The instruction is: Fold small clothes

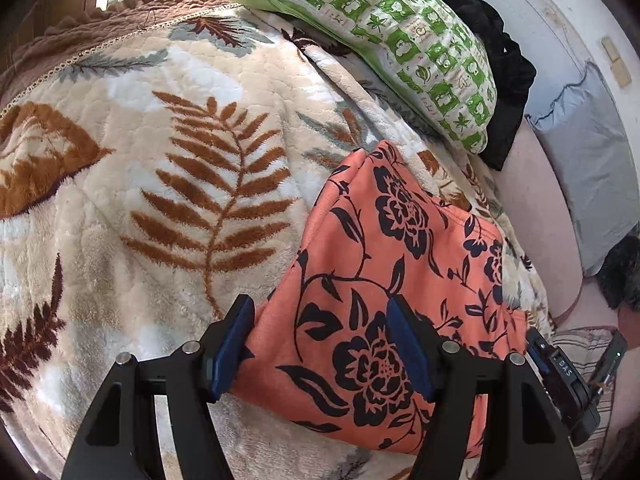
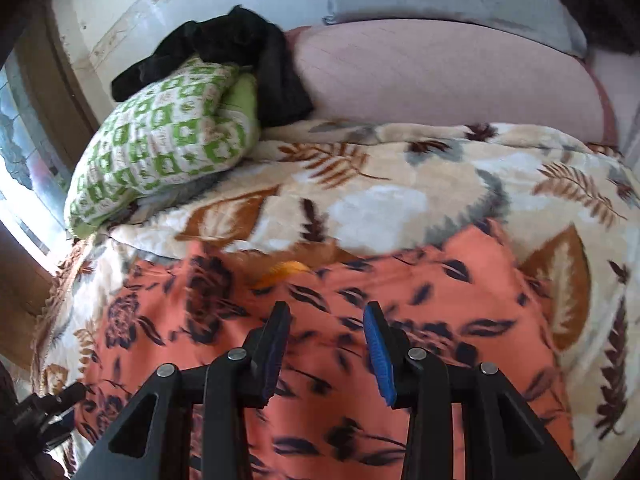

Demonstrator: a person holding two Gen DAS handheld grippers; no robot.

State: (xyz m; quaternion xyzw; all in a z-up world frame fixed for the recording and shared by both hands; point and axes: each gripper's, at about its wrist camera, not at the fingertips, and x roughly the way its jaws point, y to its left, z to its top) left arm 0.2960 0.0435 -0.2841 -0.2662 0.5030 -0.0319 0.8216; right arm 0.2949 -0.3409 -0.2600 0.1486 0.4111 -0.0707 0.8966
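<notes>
Left hand-held gripper (image 1: 322, 344) agape over coral garment (image 1: 384, 280), right (image 2: 328, 344) likewise

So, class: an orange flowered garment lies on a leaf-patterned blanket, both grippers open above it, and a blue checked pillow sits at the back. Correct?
Not quite: the pillow is green checked, not blue, as the left wrist view shows. The garment, blanket, left gripper and right gripper are as stated.

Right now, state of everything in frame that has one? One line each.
left gripper: open, over the garment's edge, nothing gripped
right gripper: open, over the garment, nothing gripped
orange floral garment: lying on the blanket, looks partly folded
leaf-print blanket: spread over the bed
green checked pillow: lying at the blanket's far edge
black cloth: bunched, draped over the pillow
</notes>
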